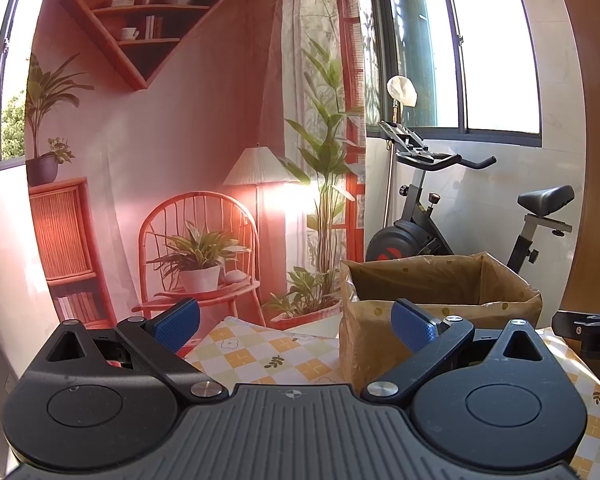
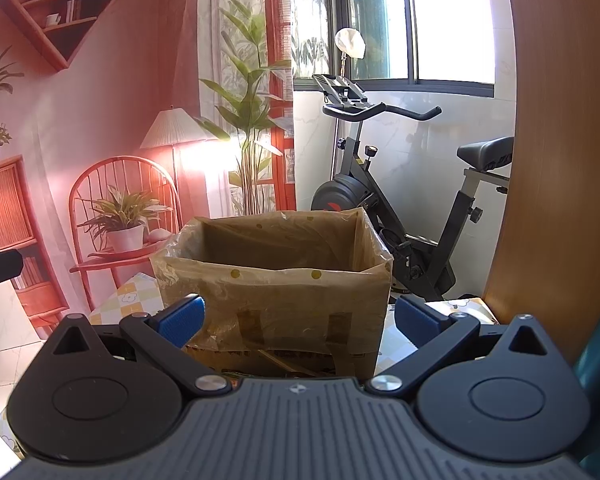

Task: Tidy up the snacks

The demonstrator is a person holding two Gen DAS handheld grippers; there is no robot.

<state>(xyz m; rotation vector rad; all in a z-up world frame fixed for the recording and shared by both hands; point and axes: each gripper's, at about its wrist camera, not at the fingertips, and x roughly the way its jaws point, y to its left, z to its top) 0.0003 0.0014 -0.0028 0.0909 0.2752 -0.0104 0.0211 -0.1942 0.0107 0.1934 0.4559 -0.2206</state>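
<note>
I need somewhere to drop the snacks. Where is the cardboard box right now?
The cardboard box stands open on the checkered tablecloth, straight ahead of the right gripper and forward-right of the left gripper, with the exercise bike behind it.

Little legible lettering near the cardboard box

A lone white "D", cut off by the frame edge, shows on a black clamp (image 1: 588, 336) just right of the cardboard box (image 1: 440, 308). Print along the box's lower front is too blurred to read; the exercise bike (image 2: 400, 208) behind carries only a red mark.
</note>
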